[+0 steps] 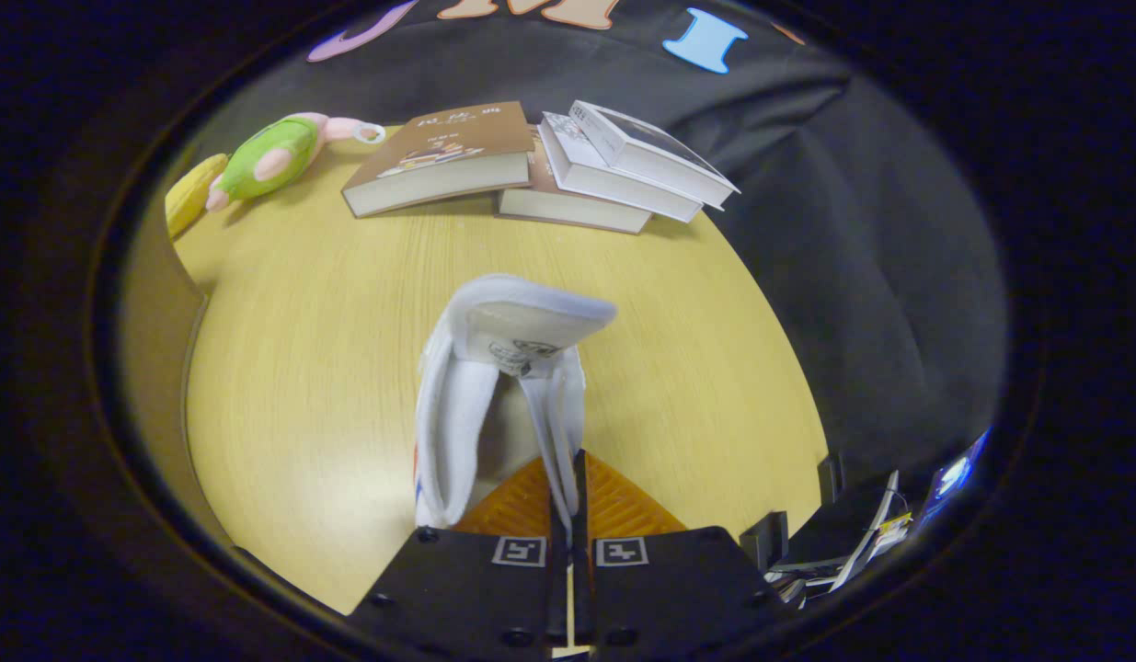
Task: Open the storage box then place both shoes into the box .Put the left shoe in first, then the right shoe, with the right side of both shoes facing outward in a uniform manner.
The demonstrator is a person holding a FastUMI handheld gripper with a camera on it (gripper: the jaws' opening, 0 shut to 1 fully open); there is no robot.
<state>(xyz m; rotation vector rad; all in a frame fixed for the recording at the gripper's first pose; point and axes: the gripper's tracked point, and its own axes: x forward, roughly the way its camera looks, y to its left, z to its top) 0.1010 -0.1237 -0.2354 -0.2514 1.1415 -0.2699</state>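
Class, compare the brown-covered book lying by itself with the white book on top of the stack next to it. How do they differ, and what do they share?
The brown-covered book lies flat on the wooden table; the white book rests tilted on two other books. The brown one's cover is brown with a picture; the white one's is pale. Both are closed and lie beyond the white shoe, which the gripper holds with its jaws shut on the collar.

The gripper point(568, 496) is closed on the collar of a white shoe point(503, 386), which is held up above the wooden table point(282, 368). Open tabletop is seen on both sides of the shoe and ahead of it. The far edge is blocked by a stack of books point(549, 161) and a plush toy point(273, 156), and a panel wall point(158, 331) bounds the left.
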